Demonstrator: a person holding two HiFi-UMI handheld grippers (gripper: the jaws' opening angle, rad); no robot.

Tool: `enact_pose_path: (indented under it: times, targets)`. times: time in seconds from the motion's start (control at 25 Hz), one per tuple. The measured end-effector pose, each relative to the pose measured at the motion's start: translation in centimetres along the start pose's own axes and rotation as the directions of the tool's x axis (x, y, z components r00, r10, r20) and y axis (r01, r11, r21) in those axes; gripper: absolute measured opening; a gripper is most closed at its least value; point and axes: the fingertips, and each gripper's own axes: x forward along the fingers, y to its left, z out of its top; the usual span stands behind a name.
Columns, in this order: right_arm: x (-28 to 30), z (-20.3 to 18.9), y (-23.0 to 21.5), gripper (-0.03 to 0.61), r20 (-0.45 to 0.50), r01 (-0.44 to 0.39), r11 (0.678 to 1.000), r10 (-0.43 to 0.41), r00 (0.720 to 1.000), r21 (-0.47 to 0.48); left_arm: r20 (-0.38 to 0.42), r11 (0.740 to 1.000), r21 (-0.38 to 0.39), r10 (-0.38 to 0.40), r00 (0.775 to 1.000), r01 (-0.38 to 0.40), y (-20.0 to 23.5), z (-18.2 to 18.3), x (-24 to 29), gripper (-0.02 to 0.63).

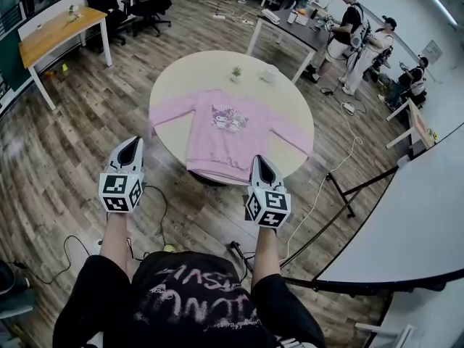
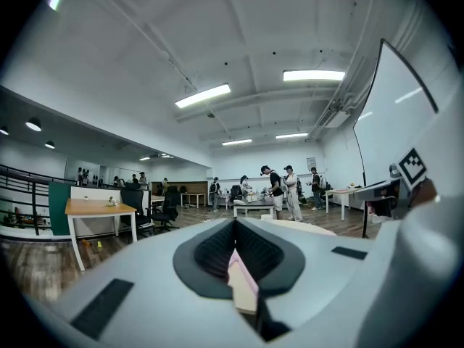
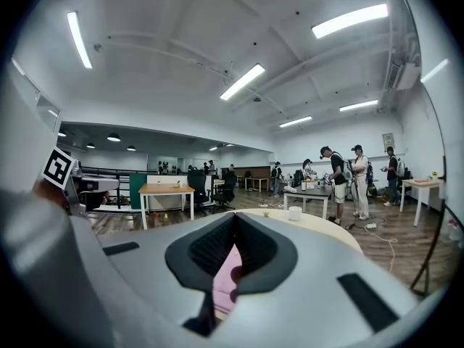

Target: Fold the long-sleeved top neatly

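A pink long-sleeved top [image 1: 228, 130] with a cartoon print lies flat, front up, on a round cream table [image 1: 188, 71]; its sleeves spread left and right and its hem hangs at the near edge. My left gripper [image 1: 133, 143] hovers shut and holds nothing, off the table's near left side, below the left sleeve. My right gripper [image 1: 259, 160] is shut too and holds nothing, just short of the hem's right part. In the left gripper view the shut gripper [image 2: 233, 228] shows a strip of pink top [image 2: 244, 280] beneath it. Under the gripper [image 3: 233, 220] in the right gripper view, the top [image 3: 227, 275] shows as well.
A small plant [image 1: 235, 72] and a white cup [image 1: 270, 72] stand at the table's far side. Cables [image 1: 156, 220] trail on the wooden floor near my feet. A wooden desk [image 1: 51, 31] is far left, a white board on a stand [image 1: 406, 223] at right, people [image 1: 355, 31] at the back.
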Motion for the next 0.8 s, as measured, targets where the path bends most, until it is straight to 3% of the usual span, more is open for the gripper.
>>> enact_pose_path:
  times: [0.48,0.6,0.8]
  targets:
    - [0.2,0.4,1.1,0.010,0.023,-0.003,1.000,0.003,1.000,0.000,-0.016,1.000,0.012,-0.026,1.000,0.026,-0.2,-0.3,0.4,0.018]
    - [0.2,0.4,1.3,0.057,0.029,-0.012,1.000,0.012,1.000,0.005,-0.029,0.999,0.001,-0.054,0.998,0.054,-0.5,-0.7,0.5,0.086]
    - [-0.1,-0.2,1.7,0.115,0.019,-0.007,1.000,0.007,1.000,0.004,-0.045,0.997,-0.005,-0.080,0.996,0.079,-0.6,-1.7,0.4,0.106]
